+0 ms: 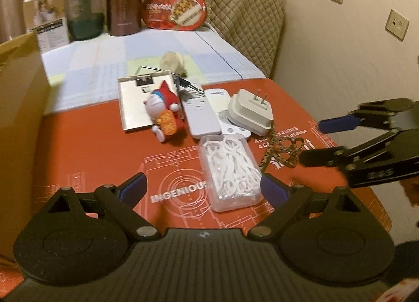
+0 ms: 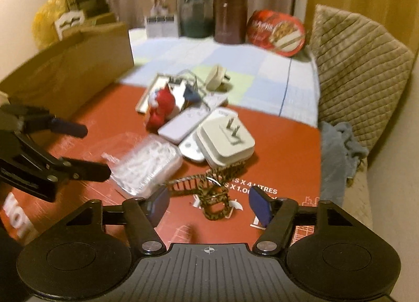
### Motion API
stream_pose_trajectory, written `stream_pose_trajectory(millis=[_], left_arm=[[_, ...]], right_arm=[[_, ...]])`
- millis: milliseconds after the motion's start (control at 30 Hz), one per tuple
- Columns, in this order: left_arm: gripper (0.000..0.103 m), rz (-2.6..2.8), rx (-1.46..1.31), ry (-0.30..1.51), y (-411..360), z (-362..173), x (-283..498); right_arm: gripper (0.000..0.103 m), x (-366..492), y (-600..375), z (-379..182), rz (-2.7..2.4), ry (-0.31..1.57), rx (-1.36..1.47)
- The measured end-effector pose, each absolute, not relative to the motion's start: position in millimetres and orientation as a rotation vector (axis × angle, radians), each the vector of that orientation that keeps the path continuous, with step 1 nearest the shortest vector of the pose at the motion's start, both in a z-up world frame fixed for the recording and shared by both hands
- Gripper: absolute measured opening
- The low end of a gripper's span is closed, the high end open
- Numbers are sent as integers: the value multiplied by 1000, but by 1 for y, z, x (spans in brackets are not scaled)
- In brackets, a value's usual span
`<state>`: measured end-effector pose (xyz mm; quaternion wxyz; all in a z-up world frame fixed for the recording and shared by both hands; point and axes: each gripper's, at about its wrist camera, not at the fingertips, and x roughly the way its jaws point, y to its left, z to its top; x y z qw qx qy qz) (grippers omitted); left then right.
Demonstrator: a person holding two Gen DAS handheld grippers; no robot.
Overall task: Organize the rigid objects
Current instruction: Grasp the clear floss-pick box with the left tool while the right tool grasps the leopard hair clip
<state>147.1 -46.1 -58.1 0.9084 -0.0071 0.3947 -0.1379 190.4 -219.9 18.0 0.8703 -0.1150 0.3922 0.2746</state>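
Observation:
A pile of small objects lies on the red mat [image 1: 78,144]. A clear plastic box of white pieces [image 1: 230,168] [image 2: 149,165] lies nearest. Behind it are a white remote [image 1: 200,113] [image 2: 183,125], a white plug adapter [image 1: 250,110] [image 2: 225,142], a red and white toy figure [image 1: 165,110] [image 2: 161,106], a metal tray [image 1: 138,100] and a patterned cord [image 1: 282,148] [image 2: 212,192]. My left gripper [image 1: 204,188] is open, with the clear box just ahead between its fingers. My right gripper [image 2: 209,203] is open over the cord, and it also shows in the left wrist view [image 1: 311,142].
A cardboard box [image 1: 18,118] [image 2: 68,74] stands at the left. At the back stand a book [image 1: 47,24], a green jar [image 1: 83,14], a brown canister [image 1: 123,6] and a red tin [image 1: 174,11]. A quilted chair [image 1: 243,19] [image 2: 358,76] is at the right.

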Motion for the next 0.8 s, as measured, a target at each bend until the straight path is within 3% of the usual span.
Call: stream_pose_trajectory(millis=[400,600,800], left_arm=[[87,-355,-23,813,-57,-72,164],[85,-373,-13,815,-68,-75,172],[73,-371,68,812,-82,-83,181]], right_arm=[[30,216,-219,-22,649,811,-253],[29,209,-225,-17,606,777,-240],[28,202,-237,-12,546,776,-223]])
